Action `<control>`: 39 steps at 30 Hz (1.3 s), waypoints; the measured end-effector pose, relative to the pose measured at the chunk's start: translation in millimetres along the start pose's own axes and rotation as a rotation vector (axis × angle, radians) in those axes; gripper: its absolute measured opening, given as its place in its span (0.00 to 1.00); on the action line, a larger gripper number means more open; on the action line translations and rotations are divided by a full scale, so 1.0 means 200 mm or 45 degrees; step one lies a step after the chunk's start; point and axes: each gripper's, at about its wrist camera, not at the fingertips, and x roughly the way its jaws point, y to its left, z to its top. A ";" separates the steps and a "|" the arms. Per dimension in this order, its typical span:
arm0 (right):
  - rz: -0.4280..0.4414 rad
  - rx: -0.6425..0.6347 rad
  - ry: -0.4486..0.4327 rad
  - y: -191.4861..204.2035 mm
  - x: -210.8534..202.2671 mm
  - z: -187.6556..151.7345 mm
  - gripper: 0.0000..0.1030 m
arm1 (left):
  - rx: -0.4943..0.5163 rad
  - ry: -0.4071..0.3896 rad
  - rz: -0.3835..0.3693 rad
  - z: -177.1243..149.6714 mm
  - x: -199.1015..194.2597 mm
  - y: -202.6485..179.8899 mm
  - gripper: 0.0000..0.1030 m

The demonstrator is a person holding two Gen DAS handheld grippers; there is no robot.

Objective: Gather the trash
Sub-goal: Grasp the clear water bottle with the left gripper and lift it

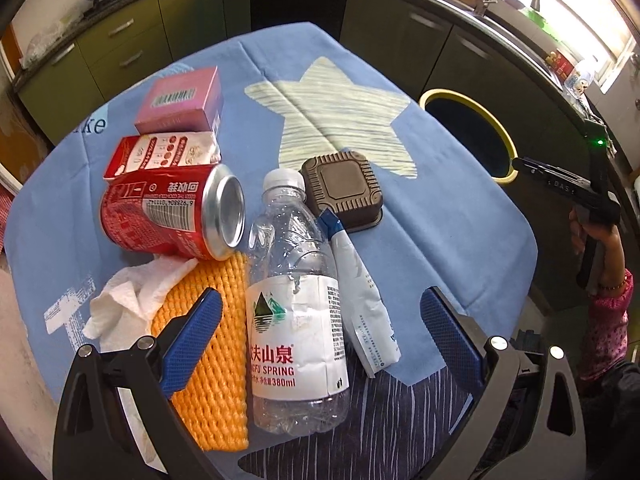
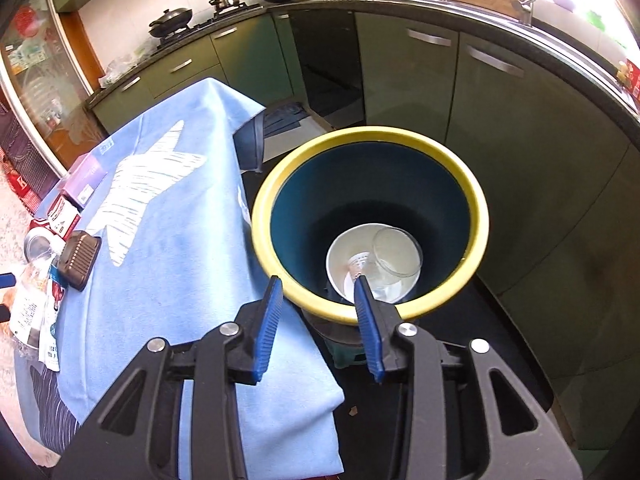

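Daylight enters from the window (image 1: 592, 40) at two o'clock, blown out to glare; fisheye curvature bends all edges, corners vignetted black; centres sharp, evenly lit.

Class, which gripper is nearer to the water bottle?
Left. The left gripper hangs open just above the water bottle; the right gripper is off the table, over the bin.
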 end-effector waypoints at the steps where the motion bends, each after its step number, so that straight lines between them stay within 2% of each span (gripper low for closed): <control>1: 0.002 -0.003 -0.001 0.00 0.00 0.00 0.35 | 0.002 0.016 0.011 0.01 0.01 0.00 0.90; 4: 0.014 -0.003 0.000 0.01 0.01 0.00 0.35 | 0.028 0.052 0.047 0.02 0.03 -0.02 0.80; 14: 0.052 -0.002 0.017 0.00 0.06 0.00 0.36 | 0.109 0.151 0.150 0.03 0.11 -0.10 0.64; 23: 0.065 0.017 0.031 -0.04 0.08 -0.03 0.39 | 0.138 0.238 0.226 0.06 0.23 -0.10 0.63; 25: 0.066 0.025 0.031 -0.06 0.08 -0.04 0.39 | 0.141 0.243 0.232 0.06 0.24 -0.10 0.62; 28: 0.068 0.035 0.032 -0.07 0.09 -0.04 0.39 | 0.131 0.229 0.236 0.07 0.22 -0.08 0.49; 39: 0.084 0.021 0.032 -0.05 0.09 -0.05 0.39 | 0.160 0.173 0.232 0.05 0.10 -0.12 0.48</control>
